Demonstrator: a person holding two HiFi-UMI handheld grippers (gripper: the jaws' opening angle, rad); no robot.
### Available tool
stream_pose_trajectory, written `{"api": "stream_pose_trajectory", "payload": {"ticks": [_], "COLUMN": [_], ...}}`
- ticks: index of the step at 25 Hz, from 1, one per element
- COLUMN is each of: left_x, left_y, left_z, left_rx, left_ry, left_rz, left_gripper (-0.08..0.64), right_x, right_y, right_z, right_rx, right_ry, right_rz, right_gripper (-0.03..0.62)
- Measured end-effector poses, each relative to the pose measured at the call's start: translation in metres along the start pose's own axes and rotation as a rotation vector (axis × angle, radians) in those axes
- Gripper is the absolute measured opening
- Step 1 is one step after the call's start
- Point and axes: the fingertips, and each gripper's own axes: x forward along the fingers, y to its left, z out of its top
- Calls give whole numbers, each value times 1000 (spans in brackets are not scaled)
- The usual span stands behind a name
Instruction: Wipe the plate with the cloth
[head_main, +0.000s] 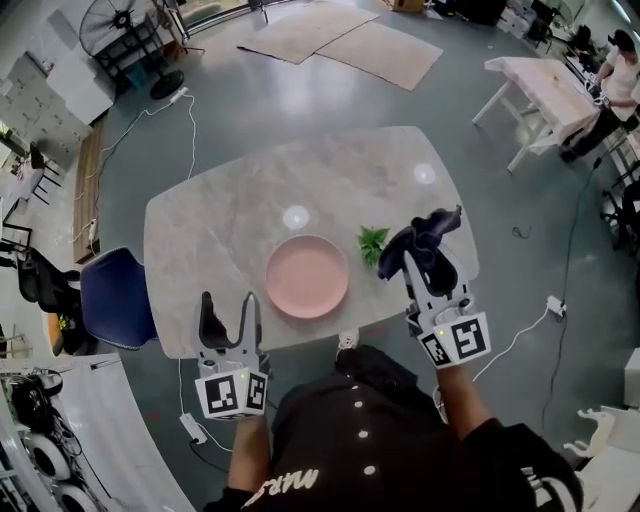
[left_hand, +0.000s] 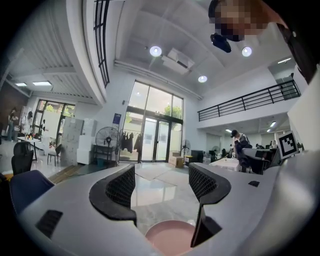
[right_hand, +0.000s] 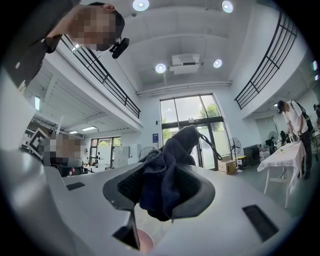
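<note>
head view shows our pink plate (head_main: 307, 277) in the middle of the frame, on the gray table (head_main: 220, 220). our right gripper (head_main: 428, 262), just right of the plate, is squeezed on the dark cloth (head_main: 425, 238). our left gripper (head_main: 229, 305), lower left, is wide apart with nothing in it. we think wiping has not begun; next the cloth must come down onto the plate.

Operator wears a black top (head_main: 400, 455) with white buttons (head_main: 358, 405) and white lettering (head_main: 290, 487); left hand-held gripper (head_main: 228, 305) and right hand-held gripper (head_main: 428, 262) are pale grey, with black mesh-textured pads (left_hand: 122, 187) and a white cube (head_main: 232, 393) bearing black square markers.
</note>
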Motion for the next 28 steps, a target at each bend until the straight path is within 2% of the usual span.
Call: {"api": "stream_pose_trajectory", "payload": {"ticks": [10, 16, 20, 24, 28], "left_x": [40, 43, 46, 55, 62], "left_y": [1, 18, 31, 33, 41], "left_z": [-18, -34, -59, -86, -125], "left_rx": [-5, -44, -64, -83, -145], "left_ry": [60, 98, 162, 227, 284], "left_rz": [51, 101, 113, 83, 76], "left_gripper": [328, 327, 327, 327, 324], "right_x": [50, 86, 108, 129, 143], "right_y": [-19, 2, 22, 44, 63], "right_z": [-27, -53, -75, -93, -124], "right_rx": [-32, -75, -119, -189, -198], "right_ry": [56, 121, 179, 220, 298], "right_rz": [115, 221, 291, 379, 445], "right_gripper": [138, 138, 138, 138, 138]}}
